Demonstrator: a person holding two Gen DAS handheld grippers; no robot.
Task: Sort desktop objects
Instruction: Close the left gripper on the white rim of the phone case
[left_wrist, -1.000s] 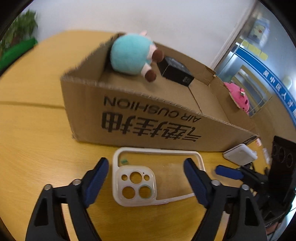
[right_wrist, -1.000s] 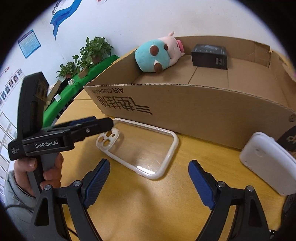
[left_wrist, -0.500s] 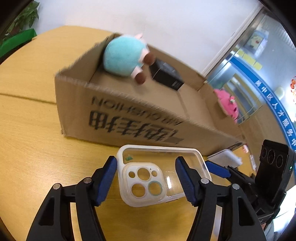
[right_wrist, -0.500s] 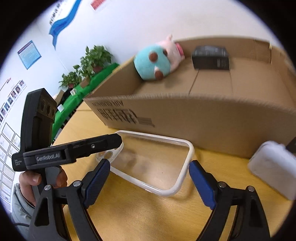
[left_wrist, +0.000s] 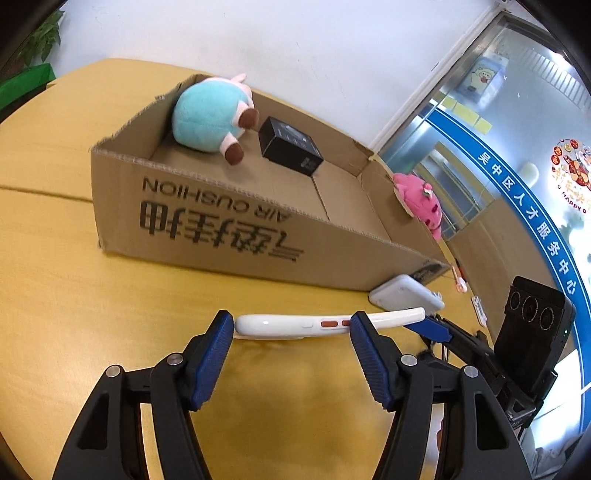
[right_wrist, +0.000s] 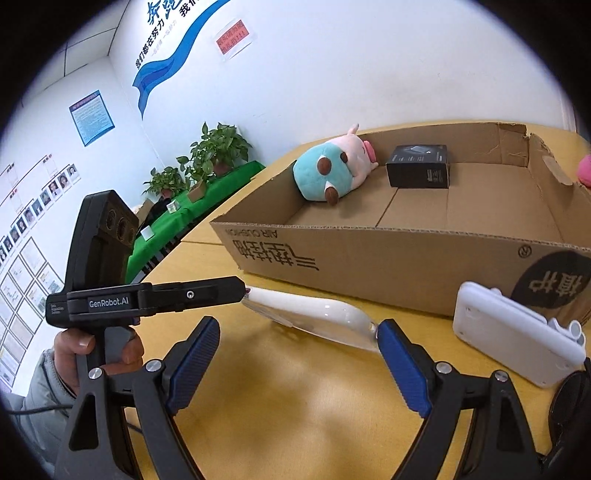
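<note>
My left gripper (left_wrist: 291, 328) is shut on a clear phone case with a white rim (left_wrist: 295, 326) and holds it level above the wooden table (left_wrist: 74, 295), in front of the cardboard box (left_wrist: 221, 221). The case shows edge-on in the right wrist view (right_wrist: 317, 314), held by the left gripper (right_wrist: 240, 291). My right gripper (right_wrist: 295, 343) is open and empty, just right of the case. In the box lie a teal plush toy (left_wrist: 210, 122) and a black box (left_wrist: 290, 146).
A white device (right_wrist: 513, 328) lies on the table at the box's right front corner, also in the left wrist view (left_wrist: 404, 299). A pink plush (left_wrist: 421, 203) sits beyond the box's right end. Potted plants (right_wrist: 210, 155) stand at the far left.
My left gripper closed on the phone case and lifted it off the table, turning it edge-on. My right gripper stayed open beside it.
</note>
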